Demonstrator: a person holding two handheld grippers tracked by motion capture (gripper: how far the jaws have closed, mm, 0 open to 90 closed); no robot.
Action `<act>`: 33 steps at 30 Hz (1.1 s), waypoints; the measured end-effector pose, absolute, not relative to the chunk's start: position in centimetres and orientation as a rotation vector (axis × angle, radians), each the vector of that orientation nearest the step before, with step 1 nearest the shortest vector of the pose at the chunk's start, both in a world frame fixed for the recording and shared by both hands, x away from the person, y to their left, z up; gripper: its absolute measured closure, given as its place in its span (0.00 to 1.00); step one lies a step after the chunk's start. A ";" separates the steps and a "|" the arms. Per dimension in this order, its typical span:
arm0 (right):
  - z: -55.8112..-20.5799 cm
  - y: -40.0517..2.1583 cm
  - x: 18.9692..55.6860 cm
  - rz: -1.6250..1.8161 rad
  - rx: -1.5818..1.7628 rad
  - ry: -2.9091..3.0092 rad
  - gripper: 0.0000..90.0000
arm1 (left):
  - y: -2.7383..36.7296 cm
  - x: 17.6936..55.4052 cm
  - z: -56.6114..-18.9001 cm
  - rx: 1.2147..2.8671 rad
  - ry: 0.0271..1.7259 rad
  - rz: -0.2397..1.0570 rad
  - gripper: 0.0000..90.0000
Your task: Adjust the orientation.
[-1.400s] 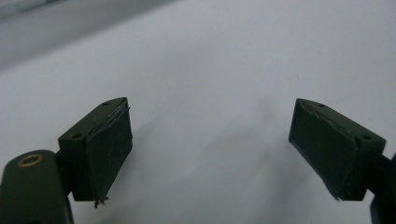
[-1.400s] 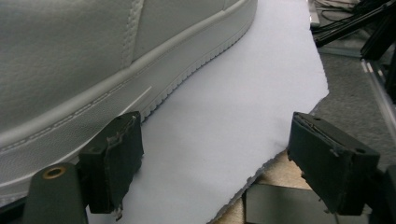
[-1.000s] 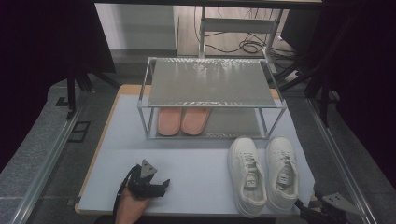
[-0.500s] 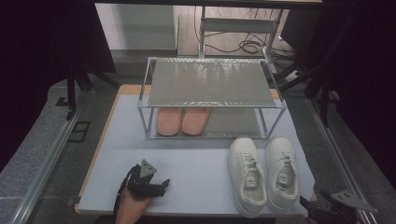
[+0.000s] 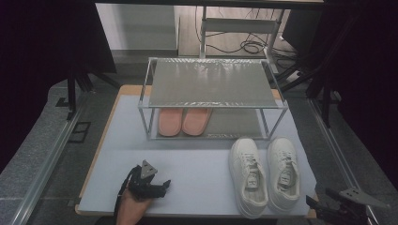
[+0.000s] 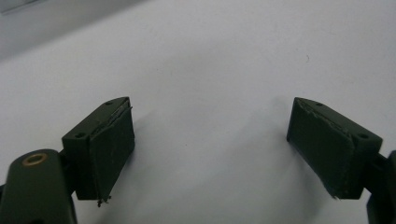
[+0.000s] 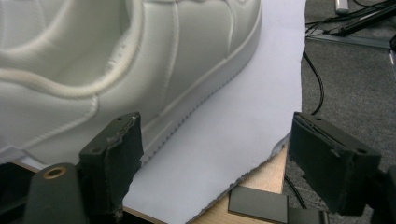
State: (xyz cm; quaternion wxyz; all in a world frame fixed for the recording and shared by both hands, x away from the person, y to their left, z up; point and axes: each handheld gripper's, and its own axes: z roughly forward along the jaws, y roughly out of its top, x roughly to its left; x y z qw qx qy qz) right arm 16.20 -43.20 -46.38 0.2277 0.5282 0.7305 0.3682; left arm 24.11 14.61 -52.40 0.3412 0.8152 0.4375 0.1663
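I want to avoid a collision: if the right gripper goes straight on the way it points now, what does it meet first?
Probably the right white sneaker: its heel side lies just beyond the open right gripper, toward the left jaw, though depth is unclear.

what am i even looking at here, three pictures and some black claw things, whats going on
A person sits at a table holding a hand-held gripper in each hand; there is no robot arm. The wide picture comes from a camera above, looking down. There the left gripper rests low over the pale mat, and the right gripper sits at the table's near right corner. The other two pictures come from cameras riding on each gripper, looking along its black jaws. On the mat stand a pair of white sneakers and a metal shoe rack with pink slippers on its lower shelf. Both grippers are open and hold nothing.
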 end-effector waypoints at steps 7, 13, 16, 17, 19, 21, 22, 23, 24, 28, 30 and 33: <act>-43.8 -42.8 16.5 1.077 1.457 2.025 0.34 | 14.6 24.1 -52.4 2.120 1.139 0.433 0.17; -41.3 -42.0 17.1 1.171 1.396 2.026 0.56 | 14.6 24.1 -52.4 2.122 1.137 0.434 0.17; -40.6 -41.0 17.6 1.185 1.356 2.061 0.66 | 14.6 24.1 -52.4 2.120 1.138 0.433 0.17; -40.4 -40.7 17.8 1.183 1.338 2.073 0.69 | 14.6 24.1 -52.4 2.120 1.138 0.433 0.17; -40.2 -39.9 18.3 1.181 1.332 2.109 0.78 | 14.6 24.1 -52.4 2.120 1.138 0.433 0.17; -40.2 -39.2 18.7 1.186 1.322 2.140 0.86 | 14.6 24.1 -52.4 2.120 1.138 0.433 0.17; -40.2 -38.9 18.9 1.190 1.313 2.160 0.89 | 14.6 24.1 -52.4 2.119 1.138 0.433 0.17; -40.2 -38.6 19.1 1.192 1.313 2.174 0.91 | 14.6 24.1 -52.4 2.119 1.139 0.433 0.17; -40.2 -38.3 19.3 1.189 1.310 2.188 0.91 | 14.6 24.1 -52.4 2.119 1.138 0.433 0.17; -40.1 -37.2 19.9 1.185 1.297 2.227 0.91 | 14.6 24.1 -52.4 2.119 1.138 0.433 0.17; -40.1 -36.7 20.2 1.180 1.285 2.242 0.92 | 14.6 24.1 -52.4 2.120 1.138 0.433 0.17; -40.0 -35.7 20.6 1.162 1.225 2.262 0.93 | 14.6 24.1 -52.4 2.119 1.138 0.433 0.17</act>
